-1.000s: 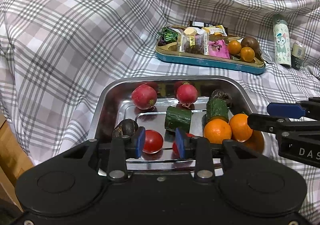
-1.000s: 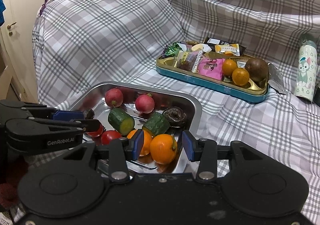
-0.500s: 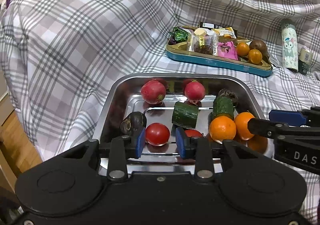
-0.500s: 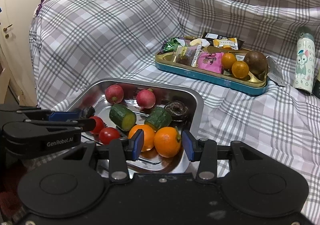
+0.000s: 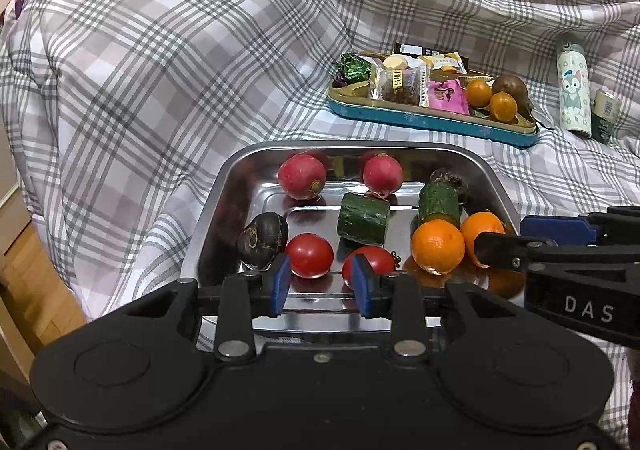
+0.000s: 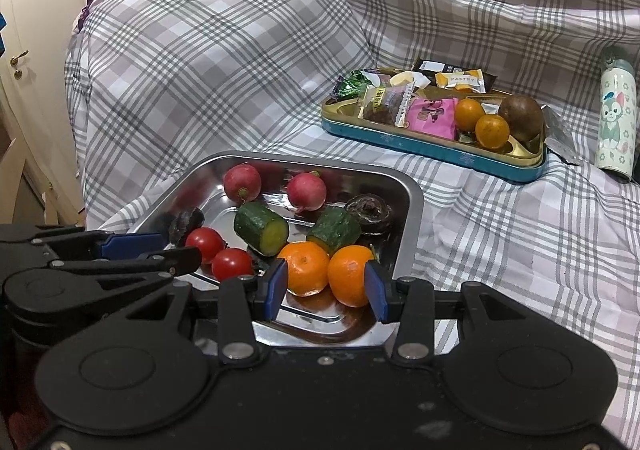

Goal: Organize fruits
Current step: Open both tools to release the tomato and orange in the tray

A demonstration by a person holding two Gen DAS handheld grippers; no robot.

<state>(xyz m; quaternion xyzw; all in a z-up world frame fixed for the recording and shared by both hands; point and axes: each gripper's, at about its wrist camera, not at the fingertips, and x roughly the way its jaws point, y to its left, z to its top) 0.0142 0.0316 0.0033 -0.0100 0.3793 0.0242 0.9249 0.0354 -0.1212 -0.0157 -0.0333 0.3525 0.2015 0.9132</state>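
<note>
A steel tray (image 5: 224,186) on the plaid-covered sofa holds two radishes (image 5: 302,176), two cucumber pieces (image 5: 362,218), two tomatoes (image 5: 310,254), two oranges (image 5: 438,246) and two dark fruits (image 5: 262,234). My left gripper (image 5: 322,286) hovers open over the tray's near edge, the tomatoes just beyond its blue pads. In the right wrist view my right gripper (image 6: 327,290) is open at the tray's (image 6: 412,210) near right corner. The oranges (image 6: 308,268) lie just past its pads, untouched. Its fingers (image 5: 496,246) reach in beside the right orange.
A teal tin (image 5: 432,122) at the back holds snack packets, two small oranges (image 5: 490,100) and a brown fruit (image 5: 510,88). A cartoon-printed bottle (image 5: 574,90) and a small jar (image 5: 604,114) lie to its right. Bare plaid cover (image 6: 520,250) stretches right of the tray.
The left view has drawn back a little, so the tomatoes now sit beyond the pads instead of between them. Both grippers' jaws stand as before, and no fruit has moved.
</note>
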